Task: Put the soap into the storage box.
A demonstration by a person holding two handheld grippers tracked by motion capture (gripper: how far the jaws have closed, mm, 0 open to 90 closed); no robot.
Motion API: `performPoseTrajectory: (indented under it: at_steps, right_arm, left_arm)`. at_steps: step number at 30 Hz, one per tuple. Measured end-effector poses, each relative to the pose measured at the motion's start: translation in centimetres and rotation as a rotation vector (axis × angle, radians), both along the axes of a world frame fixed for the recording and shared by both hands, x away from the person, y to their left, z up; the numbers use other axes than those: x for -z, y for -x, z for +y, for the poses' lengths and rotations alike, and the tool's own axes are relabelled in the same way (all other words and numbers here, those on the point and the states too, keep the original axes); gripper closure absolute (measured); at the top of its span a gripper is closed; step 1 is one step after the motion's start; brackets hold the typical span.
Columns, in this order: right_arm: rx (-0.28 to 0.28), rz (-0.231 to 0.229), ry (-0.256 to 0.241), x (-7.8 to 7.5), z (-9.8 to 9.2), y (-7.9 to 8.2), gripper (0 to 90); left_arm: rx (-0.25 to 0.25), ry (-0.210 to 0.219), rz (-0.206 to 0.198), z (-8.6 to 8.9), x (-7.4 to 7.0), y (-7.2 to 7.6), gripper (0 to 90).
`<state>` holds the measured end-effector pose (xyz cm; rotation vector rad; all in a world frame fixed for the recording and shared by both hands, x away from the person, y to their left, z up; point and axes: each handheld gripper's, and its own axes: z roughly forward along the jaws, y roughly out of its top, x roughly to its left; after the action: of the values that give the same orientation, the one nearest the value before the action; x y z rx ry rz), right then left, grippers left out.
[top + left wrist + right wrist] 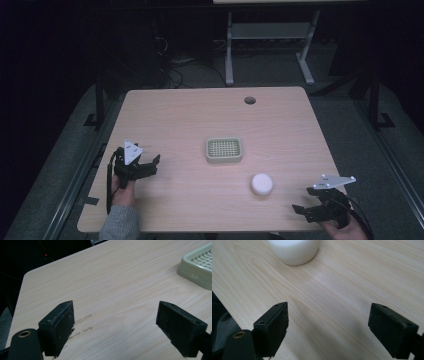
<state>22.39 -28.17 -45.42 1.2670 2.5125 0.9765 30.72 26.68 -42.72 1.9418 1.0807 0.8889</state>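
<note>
A pale green soap dish [224, 150] with a gridded top sits at the middle of the wooden table [200, 115]. A round white soap bar [261, 183] lies in front of it, to the right. My left gripper [151, 161] rests open near the table's left edge, with nothing between its jaws; the soap dish [198, 267] is at the upper right of its view. My right gripper [299, 210] is open near the front right corner, a short way from the white soap bar [293, 251], which lies ahead of its jaws.
A round cable hole [250, 100] is near the table's far edge. Beyond the table stand a metal desk frame [267, 45] and cables on a dark floor. Faint smudges [82, 325] mark the wood by my left gripper.
</note>
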Motion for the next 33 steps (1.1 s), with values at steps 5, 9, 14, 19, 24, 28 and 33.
performPoseTrajectory:
  at_steps: [5, 9, 14, 19, 24, 28, 33]
  right_arm:
    - [-0.017, 0.011, 0.001, -0.4, 0.5, -0.2, 14.3]
    - [-0.025, 0.014, 0.009, -0.9, 0.9, -0.6, 14.3]
    - [-0.059, 0.015, 0.038, -1.8, 2.0, -1.3, 14.3]
    - [-0.087, 0.007, 0.057, -2.7, 2.9, -1.6, 14.5]
    - [-0.113, 0.009, 0.073, -3.3, 3.5, -2.0, 14.6]
    - [-0.127, 0.005, 0.084, -3.8, 3.9, -2.3, 14.7]
    - [-0.143, 0.021, 0.103, -4.2, 4.4, -2.9, 14.7]
  left_arm:
    - [-0.003, 0.006, 0.003, -0.1, 0.1, -0.1, 14.8]
    - [-0.005, 0.012, 0.002, 0.1, 0.1, 0.0, 14.8]
    - [-0.003, 0.012, 0.004, 0.3, 0.0, 0.0, 14.8]
    - [-0.004, 0.015, 0.001, 0.3, 0.0, 0.0, 14.8]
    - [-0.006, 0.018, -0.005, 0.3, 0.0, 0.1, 14.8]
    - [-0.007, 0.021, -0.005, 0.3, 0.0, 0.1, 14.8]
    - [-0.007, 0.019, -0.005, 0.3, 0.0, 0.1, 14.8]
